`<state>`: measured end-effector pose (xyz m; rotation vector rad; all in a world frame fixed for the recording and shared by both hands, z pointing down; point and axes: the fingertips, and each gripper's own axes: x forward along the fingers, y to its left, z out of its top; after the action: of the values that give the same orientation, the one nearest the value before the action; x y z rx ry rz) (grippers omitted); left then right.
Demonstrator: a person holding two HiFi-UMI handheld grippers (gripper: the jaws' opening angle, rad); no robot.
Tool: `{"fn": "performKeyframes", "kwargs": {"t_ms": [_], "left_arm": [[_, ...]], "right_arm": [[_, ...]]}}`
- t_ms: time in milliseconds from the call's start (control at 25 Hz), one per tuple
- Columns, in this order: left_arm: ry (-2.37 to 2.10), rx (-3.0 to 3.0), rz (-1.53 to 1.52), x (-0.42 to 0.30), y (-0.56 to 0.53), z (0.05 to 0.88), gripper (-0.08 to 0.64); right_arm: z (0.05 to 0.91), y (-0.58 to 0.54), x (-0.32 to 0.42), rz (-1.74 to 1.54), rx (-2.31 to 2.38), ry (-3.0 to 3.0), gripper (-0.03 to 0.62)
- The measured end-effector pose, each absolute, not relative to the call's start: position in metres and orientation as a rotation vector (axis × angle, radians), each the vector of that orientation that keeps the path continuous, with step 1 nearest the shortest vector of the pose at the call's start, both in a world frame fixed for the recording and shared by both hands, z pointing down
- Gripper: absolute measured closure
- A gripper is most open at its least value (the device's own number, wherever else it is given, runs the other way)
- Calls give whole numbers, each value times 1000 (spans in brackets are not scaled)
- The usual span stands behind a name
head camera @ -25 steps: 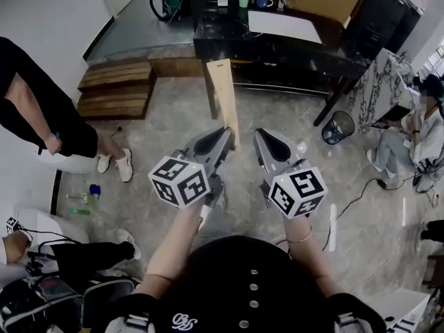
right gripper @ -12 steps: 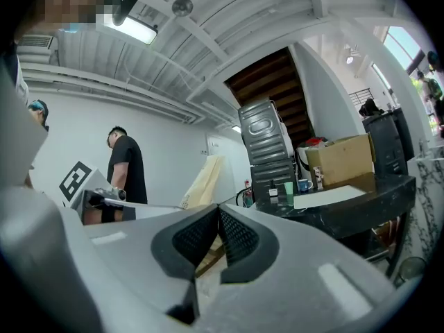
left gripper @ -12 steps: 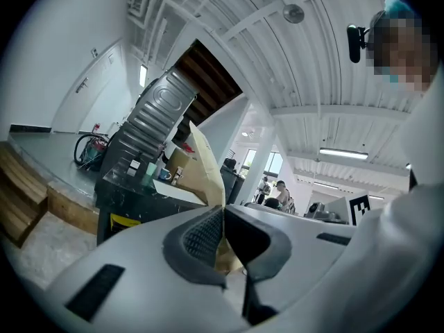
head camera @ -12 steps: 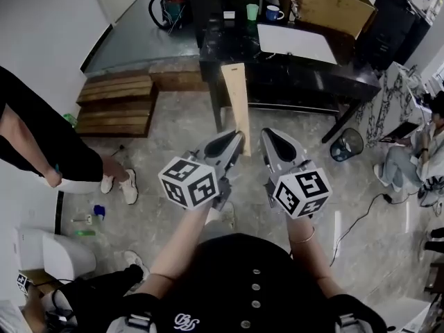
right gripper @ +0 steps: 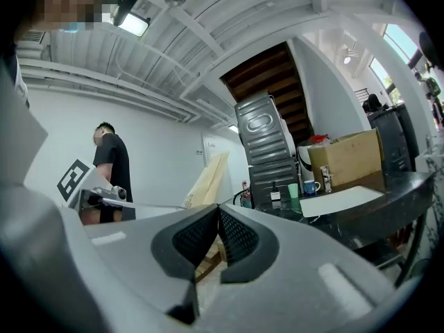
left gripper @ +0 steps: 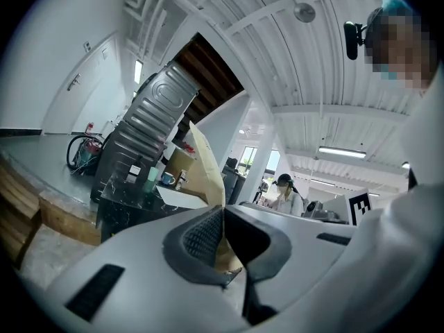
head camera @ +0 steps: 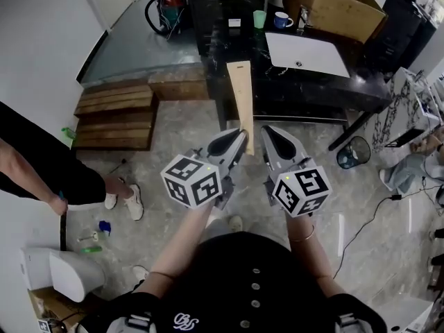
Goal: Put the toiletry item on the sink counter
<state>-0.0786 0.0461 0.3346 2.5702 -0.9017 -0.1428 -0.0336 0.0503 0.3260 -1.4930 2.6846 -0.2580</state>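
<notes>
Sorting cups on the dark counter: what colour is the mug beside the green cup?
Blue; the mug shows best in the head view.

No legible text; shirt logo (head camera: 182,320) too blurred to read.

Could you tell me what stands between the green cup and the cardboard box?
A blue mug stands between the green cup and the cardboard box, with a metal tap nearer the box; the head view shows this.
</notes>
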Motion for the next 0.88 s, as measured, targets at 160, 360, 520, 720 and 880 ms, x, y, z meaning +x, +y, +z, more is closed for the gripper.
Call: {"fn": "performKeyframes", "kwargs": {"t_ms": [160,360,520,720,880], "left_arm": [[-901,2557,-142,-84,29,340,545],[-901,2540,-136,-86,8,348,545],[-904,2529,-129,-81,-10,352,545],[-913,2530,-111,-71,-40,356,545],[-929,2527,-109,-60,-77,360,545]], "right_arm": [[335,34,-36,-287,-1506,2684,588],[344,16,-34,-316,-1511,2690,588],[349,1,-28,-338,-1507,2698,588],[352,-30,-19,-346,-1489,2702,588],[356,-67,-8,-343,-1472,2713,588]]}}
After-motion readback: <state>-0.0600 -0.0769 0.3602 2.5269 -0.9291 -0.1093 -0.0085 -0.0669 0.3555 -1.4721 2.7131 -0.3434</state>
